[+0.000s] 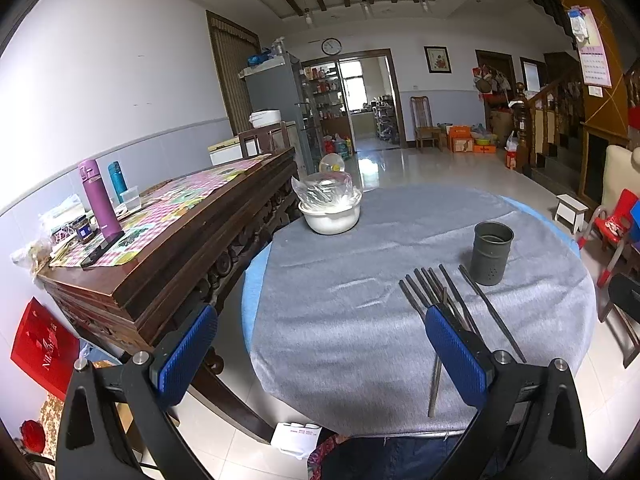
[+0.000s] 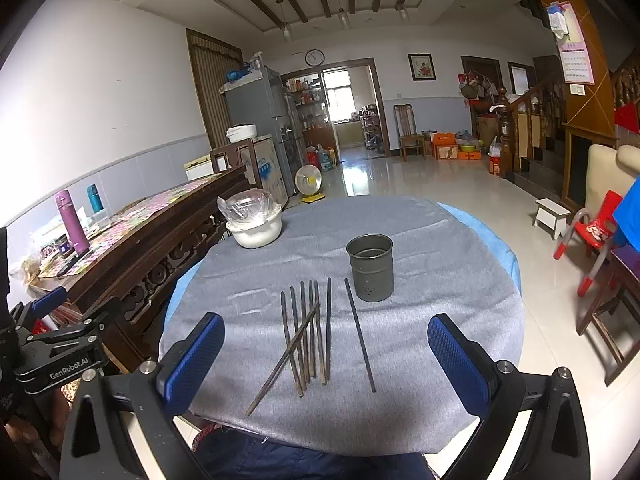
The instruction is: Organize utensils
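Several dark chopsticks lie side by side on the grey tablecloth, one crossing the others at a slant and one set apart to the right. Just beyond them stands an empty grey metal holder cup. My right gripper hovers open at the near table edge, the chopsticks between and ahead of its blue pads. In the left wrist view, the left gripper is open over the table's near left edge, with the chopsticks behind its right pad and the cup farther right.
A white bowl under clear plastic wrap sits at the table's far left. A dark wooden sideboard with a purple bottle flanks the table on the left. Red chairs and a white stool stand to the right.
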A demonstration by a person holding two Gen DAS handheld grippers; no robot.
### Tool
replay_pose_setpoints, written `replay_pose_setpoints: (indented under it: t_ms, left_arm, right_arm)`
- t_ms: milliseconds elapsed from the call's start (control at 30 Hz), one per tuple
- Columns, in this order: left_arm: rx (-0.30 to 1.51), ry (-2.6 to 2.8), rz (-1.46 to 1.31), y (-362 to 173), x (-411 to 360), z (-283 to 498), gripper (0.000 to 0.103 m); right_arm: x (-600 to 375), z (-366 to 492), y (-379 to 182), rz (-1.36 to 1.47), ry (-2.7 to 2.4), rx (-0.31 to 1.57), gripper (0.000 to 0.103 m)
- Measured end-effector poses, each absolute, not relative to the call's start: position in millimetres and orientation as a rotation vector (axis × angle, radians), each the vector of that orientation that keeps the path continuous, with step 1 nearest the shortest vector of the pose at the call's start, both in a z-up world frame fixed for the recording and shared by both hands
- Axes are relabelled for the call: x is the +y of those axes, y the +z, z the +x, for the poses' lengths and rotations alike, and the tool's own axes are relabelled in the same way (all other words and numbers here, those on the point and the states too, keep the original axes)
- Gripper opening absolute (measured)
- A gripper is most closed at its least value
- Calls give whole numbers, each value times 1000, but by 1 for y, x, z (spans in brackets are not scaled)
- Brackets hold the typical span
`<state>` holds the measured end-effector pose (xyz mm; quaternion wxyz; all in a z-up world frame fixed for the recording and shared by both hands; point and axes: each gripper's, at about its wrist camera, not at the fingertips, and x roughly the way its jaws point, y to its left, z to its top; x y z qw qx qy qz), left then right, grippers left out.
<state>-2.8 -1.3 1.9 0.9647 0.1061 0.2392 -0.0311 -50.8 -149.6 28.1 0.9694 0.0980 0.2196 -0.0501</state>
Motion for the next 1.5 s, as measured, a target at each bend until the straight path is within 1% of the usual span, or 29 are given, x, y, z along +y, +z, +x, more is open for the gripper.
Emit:
replay_pose_setpoints:
  t_ms: [333,633,1267,1500]
  left_arm:
    - [481,-64,224,1,-2,-3,103]
    - [429,-68,186,0,-1,-5,103]
    - [453,-76,175,-3,0,-4,103]
    - [465,-93,132,-5,1,-4,103]
  right_arm:
    - [-150,-50,27,205,-101,446,103]
    - [-151,-51,24,211,-104,453,103]
    - [-150,-50,23,215,-106,453,103]
    - [-151,-47,19,236,-109,469,103]
